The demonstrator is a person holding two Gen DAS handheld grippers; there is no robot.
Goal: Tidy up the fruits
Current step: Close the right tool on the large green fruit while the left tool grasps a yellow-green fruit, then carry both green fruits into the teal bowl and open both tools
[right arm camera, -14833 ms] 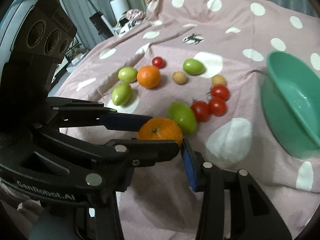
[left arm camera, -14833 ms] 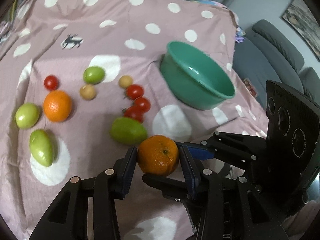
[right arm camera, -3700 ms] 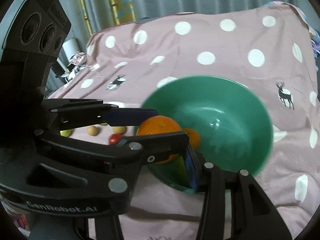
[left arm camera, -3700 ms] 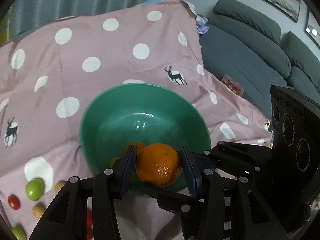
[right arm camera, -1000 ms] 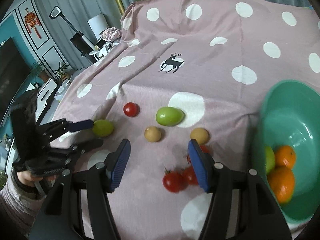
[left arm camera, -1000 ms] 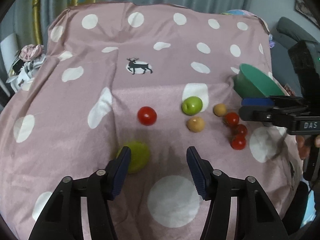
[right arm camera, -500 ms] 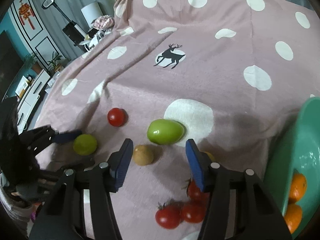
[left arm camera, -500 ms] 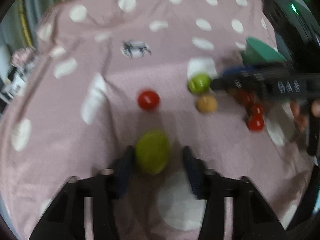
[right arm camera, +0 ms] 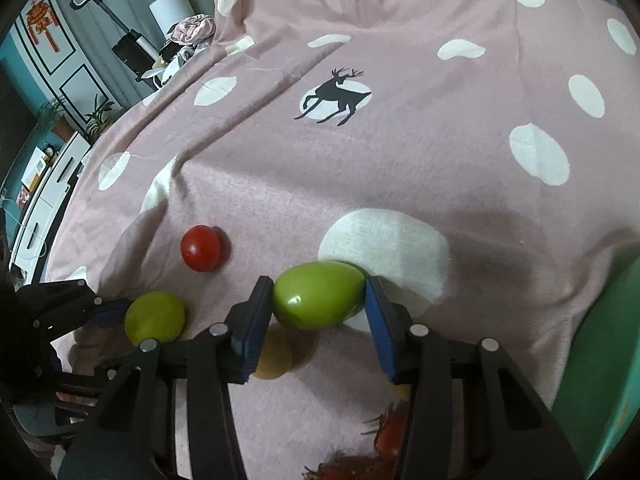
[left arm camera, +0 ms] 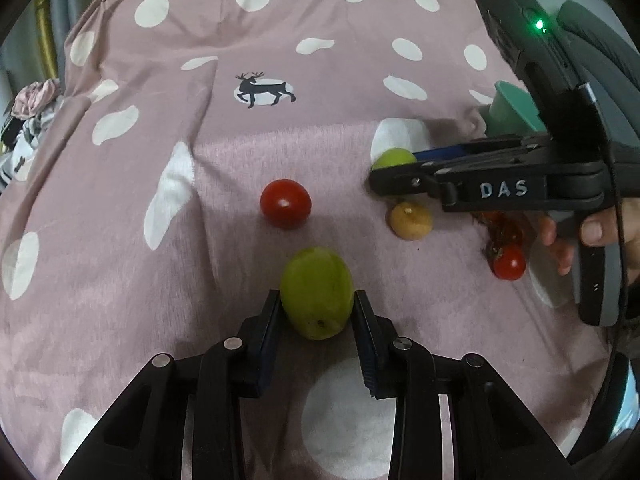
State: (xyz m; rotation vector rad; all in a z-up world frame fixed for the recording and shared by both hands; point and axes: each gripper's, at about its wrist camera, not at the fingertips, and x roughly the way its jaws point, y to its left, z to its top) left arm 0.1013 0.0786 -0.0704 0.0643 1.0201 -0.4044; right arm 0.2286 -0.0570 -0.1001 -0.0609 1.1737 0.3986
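Cloth (left arm camera: 320,148): pink, dotted, fills both frames; the loose fruit lies on it.
Bowl (left arm camera: 510,106): upper right of left view, likely the fruits' destination.
Right gripper (right arm camera: 318,300): closing around oval green fruit (right arm camera: 318,300), frame centre.
Left gripper (left arm camera: 316,312): clenched on round green fruit (left arm camera: 316,292), lower centre, apparently for lifting.
Tomato (left arm camera: 285,203): centre, untouched.
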